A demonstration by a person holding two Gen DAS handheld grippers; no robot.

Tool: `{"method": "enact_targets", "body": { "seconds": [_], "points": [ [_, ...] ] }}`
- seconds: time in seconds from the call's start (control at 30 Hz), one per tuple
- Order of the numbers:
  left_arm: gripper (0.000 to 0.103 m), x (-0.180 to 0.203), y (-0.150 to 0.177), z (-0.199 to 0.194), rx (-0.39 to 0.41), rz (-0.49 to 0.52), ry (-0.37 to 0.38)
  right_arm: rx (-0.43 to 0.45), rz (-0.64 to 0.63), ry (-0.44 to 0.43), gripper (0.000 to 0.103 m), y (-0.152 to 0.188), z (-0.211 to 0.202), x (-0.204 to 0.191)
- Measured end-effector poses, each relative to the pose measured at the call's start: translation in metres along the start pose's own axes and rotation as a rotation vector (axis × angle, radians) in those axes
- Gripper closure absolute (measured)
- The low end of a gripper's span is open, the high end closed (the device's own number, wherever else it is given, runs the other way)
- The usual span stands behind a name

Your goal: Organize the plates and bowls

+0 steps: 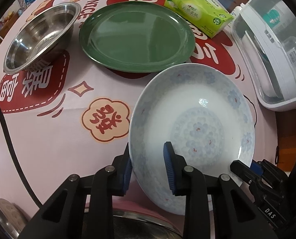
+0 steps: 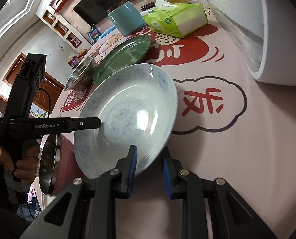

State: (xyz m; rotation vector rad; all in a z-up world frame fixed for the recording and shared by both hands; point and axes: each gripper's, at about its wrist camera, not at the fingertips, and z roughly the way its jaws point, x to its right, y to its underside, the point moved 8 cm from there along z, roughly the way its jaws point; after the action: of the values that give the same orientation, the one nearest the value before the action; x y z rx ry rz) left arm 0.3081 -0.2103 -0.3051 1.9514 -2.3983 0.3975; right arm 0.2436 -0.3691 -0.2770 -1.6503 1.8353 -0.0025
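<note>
White plate (image 1: 191, 119) sits tilted above the pink tablecloth (image 1: 58, 139), face toward the green plate (image 1: 136, 37) at 11 o'clock; left gripper (image 1: 148, 169) and right gripper (image 2: 150, 171) each clamp its rim; lower edge hidden behind fingers; steel bowl (image 1: 40, 35) at 10 o'clock.

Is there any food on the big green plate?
No. The green plate is bare and shiny, lying flat on the tablecloth between the steel bowl and the tissue pack.

Left wrist view: aimed steeply down at the worktop (image 1: 48, 139), close over the patterned plate (image 1: 197, 109). Right wrist view: angled lower, from the opposite rim. Shared: patterned plate (image 2: 132, 107), green plate (image 1: 136, 37), steel bowl (image 1: 40, 33).
</note>
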Motion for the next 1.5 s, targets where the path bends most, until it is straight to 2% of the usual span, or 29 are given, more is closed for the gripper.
{"method": "enact_targets", "body": {
  "seconds": [0.47,0.97,1.2,1.5],
  "points": [
    [0.076,0.023,0.000,-0.021,0.053,0.051,0.039,0.061,0.009,0.016,0.081,-0.003,-0.032,0.009],
    [0.076,0.042,0.014,-0.079,0.159,0.079,0.070,0.138,-0.026,0.018,0.081,0.000,-0.077,-0.004],
    [0.076,0.048,0.034,-0.113,0.209,0.071,0.058,0.178,-0.060,-0.002,0.081,0.006,-0.102,-0.017],
    [0.076,0.036,0.072,-0.150,0.262,0.011,0.045,0.201,-0.131,-0.047,0.081,0.019,-0.121,-0.046]
  ]
}}
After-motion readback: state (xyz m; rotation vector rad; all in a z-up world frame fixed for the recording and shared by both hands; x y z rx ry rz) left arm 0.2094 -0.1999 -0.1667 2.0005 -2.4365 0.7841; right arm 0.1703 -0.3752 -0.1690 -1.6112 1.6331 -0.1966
